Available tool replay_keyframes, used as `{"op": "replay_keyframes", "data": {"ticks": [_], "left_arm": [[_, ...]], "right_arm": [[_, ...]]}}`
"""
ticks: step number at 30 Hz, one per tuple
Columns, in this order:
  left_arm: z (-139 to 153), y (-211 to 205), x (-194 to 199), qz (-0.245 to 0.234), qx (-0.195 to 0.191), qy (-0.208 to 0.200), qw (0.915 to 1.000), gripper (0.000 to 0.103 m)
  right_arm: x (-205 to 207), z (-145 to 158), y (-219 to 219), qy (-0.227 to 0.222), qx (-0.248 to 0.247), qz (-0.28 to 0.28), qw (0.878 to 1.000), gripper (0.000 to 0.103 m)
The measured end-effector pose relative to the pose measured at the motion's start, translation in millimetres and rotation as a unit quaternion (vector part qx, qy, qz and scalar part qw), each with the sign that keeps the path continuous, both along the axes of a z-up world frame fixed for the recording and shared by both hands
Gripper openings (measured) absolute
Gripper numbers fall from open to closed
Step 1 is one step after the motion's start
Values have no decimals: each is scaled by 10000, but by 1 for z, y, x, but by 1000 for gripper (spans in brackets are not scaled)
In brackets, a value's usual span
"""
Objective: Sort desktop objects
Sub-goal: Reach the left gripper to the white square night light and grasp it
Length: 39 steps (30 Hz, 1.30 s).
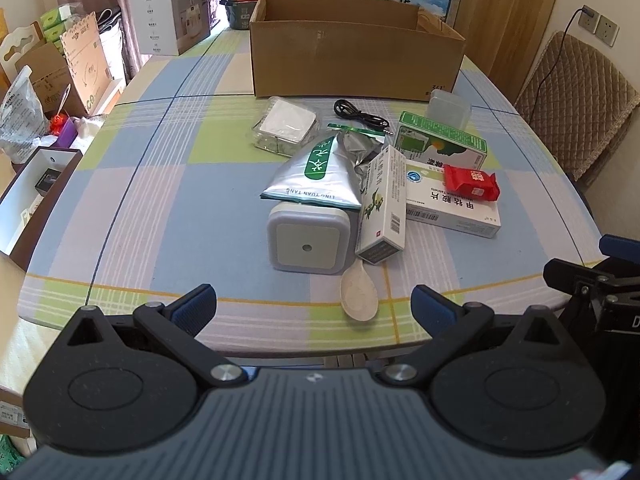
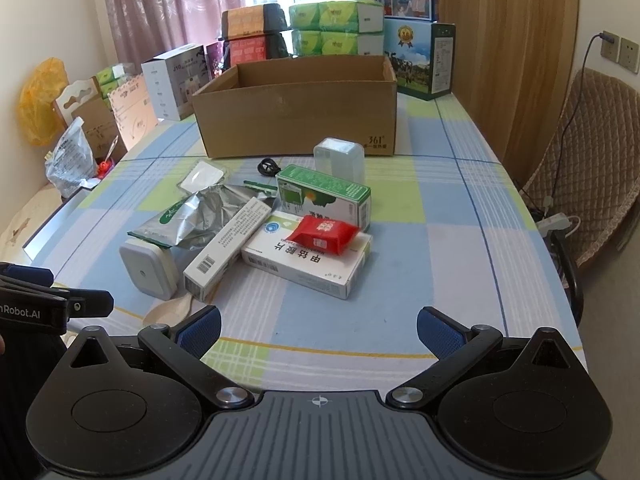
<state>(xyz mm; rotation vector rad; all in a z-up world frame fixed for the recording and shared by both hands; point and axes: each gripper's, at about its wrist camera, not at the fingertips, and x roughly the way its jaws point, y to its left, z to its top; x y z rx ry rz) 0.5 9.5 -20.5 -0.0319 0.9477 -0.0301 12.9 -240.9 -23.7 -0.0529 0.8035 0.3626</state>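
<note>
While both tools hover at the near edge of the desk, nothing is held: the left hand-held gripper has its 2 blue-padded fingers spread wide with only tablecloth between them, and the right hand-held gripper is likewise spread and empty. The left tool's body, seen at the left edge of the right wrist view, reads "nRobot.AI" (first letters cut off).

The clutter sits mid-desk in 1 cluster. Nearest is a white square night light, with a pale spoon just beside it at the desk edge. A silver foil pouch printed "LING YUAN TANG" overlaps the light's far side. A long white carton with a barcode leans beside the pouch. A flat white medicine box carries Chinese print and the word "Tablets"; a red snack packet lies on top of it. Behind stands a green-and-white box, then a clear plastic case, a black cable and a clear-wrapped white pad.

An open cardboard box, marked "361°" on its near corner, stands well apart at the far side.
</note>
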Motion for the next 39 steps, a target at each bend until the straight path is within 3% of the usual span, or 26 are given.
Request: {"op": "replay_keyframes", "data": {"ticks": [17,24,39], "left_arm": [[-24,5,53,-289,216,275,9990,101],[-39,3,72,-370,220,450,9981,94],[-53,7,91,-405,137,567,9975,77]], "right_arm": [[50,-6,7,-25,-506,723,9961,101],[76,-17,12,123,-686,921,9933,101],[99,-29,22,277,-503,684,9960,96]]}}
